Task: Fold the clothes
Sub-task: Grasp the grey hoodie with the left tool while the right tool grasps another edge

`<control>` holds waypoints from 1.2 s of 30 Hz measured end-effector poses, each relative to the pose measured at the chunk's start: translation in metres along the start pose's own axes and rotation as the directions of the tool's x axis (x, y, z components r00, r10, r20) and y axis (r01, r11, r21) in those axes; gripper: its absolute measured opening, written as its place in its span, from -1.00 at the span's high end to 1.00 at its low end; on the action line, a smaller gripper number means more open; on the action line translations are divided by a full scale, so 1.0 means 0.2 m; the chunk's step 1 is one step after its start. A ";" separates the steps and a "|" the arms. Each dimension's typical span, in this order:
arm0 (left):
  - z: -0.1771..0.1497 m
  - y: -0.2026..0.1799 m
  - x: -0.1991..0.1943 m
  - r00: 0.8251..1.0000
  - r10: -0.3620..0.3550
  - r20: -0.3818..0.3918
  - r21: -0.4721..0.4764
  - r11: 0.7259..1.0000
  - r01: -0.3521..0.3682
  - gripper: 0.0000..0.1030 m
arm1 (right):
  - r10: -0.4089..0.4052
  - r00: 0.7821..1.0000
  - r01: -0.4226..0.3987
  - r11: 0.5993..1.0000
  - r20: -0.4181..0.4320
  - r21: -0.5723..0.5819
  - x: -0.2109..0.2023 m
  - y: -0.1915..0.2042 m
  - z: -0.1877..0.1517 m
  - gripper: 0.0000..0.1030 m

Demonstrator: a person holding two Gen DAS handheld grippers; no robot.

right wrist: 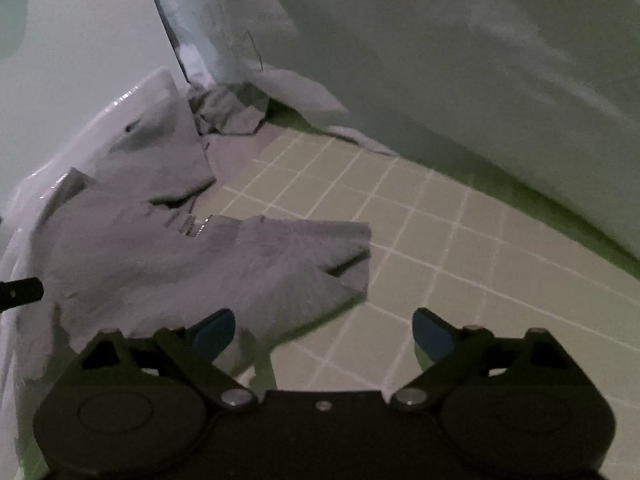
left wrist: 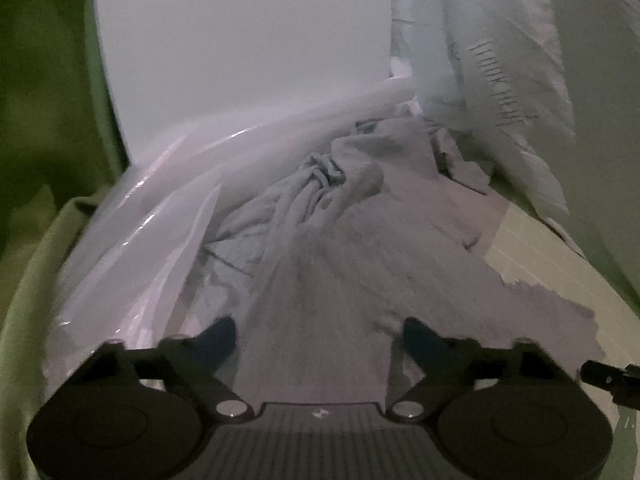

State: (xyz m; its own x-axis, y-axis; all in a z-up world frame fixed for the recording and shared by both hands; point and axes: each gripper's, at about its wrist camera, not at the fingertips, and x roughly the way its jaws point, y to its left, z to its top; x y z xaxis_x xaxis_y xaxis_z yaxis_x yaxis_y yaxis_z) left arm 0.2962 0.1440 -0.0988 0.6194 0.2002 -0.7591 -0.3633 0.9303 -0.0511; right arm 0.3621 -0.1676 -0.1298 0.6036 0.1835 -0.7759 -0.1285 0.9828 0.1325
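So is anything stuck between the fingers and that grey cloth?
Nothing visible. The left gripper hangs open right over the grey cloth, and the right gripper is open at its edge on the gridded mat.

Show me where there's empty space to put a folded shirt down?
The bare checked mat, between the grey garment and the white sheet behind, is free. Left of it is crowded: garment, crinkly plastic and a crumpled cloth.
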 end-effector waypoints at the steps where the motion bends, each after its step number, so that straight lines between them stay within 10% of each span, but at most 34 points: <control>1: 0.01 0.00 0.02 1.000 -0.011 -0.007 -0.001 1.000 0.011 -0.53 | 0.005 1.000 -0.005 1.000 -0.004 0.005 0.02 0.00 0.01 -0.80; 9: 0.02 0.00 0.04 0.994 -0.106 -0.005 -0.014 0.994 0.106 0.18 | 0.049 0.999 -0.049 0.998 0.001 0.043 0.11 0.03 0.03 -0.45; 13: 0.03 -0.04 0.00 0.993 -0.116 -0.011 -0.017 0.993 0.116 0.70 | 0.123 0.992 -0.123 0.992 0.001 -0.014 0.06 0.08 0.02 0.74; 23: -0.09 -0.24 -0.32 0.965 -0.257 -0.042 0.043 0.965 0.259 0.83 | -0.022 0.999 0.024 0.997 0.026 -0.069 -0.29 0.02 -0.25 0.82; 36: -0.76 -0.85 -0.91 0.888 -0.425 -0.176 0.182 0.872 0.453 0.83 | -0.243 0.970 0.240 0.962 0.002 0.131 -1.07 -0.65 -0.99 0.83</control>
State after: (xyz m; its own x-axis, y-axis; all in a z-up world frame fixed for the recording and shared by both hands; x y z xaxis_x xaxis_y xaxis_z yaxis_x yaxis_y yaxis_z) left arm 0.1395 -0.0973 -0.0502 0.5817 -0.2714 -0.7668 0.0907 0.9585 -0.2704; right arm 0.0950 -0.3385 -0.1032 0.6185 -0.0604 -0.7835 0.1247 0.9920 0.0220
